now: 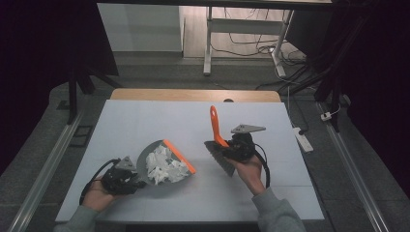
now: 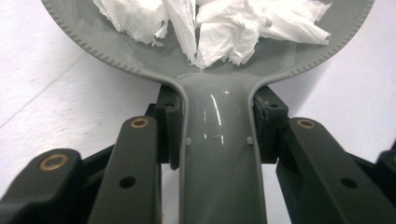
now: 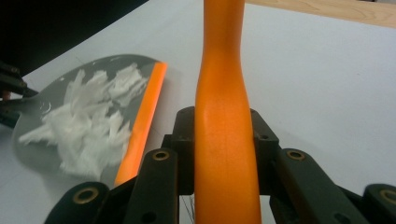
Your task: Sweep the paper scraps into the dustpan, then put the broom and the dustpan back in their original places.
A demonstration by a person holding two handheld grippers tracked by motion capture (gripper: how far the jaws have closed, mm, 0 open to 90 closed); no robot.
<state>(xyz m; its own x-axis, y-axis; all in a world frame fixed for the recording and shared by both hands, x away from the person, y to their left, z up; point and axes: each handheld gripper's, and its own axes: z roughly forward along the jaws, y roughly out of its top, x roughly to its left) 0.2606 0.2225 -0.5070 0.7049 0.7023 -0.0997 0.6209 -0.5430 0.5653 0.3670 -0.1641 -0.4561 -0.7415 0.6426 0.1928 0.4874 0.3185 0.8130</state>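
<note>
So the shredded white paper (image 1: 164, 166) was all sitting in the grey dustpan (image 1: 145, 162), which lay flat on the table (image 1: 145, 121), toward the near edge and left of centre. The pan's orange lip (image 1: 180, 155) faced away to the right, and its long axis ran from the handle at the near left out to that lip. The left gripper (image 1: 126, 180) was clamped tight on the dustpan handle (image 2: 219, 158), jaws pressed against both sides.

The brush (image 1: 218, 145) was off to the right of the lip, a clear gap apart, lifted off the table with its orange handle (image 3: 223, 140) pointing up and away and the grey bristles low. The right gripper (image 1: 235, 149) had its jaws squeezed shut around that handle. My guess: the sweeping looked done, so anything next depended on the left hand, since it was already on the pan.

Couldn't spot any brand, label or writing on either tool.
</note>
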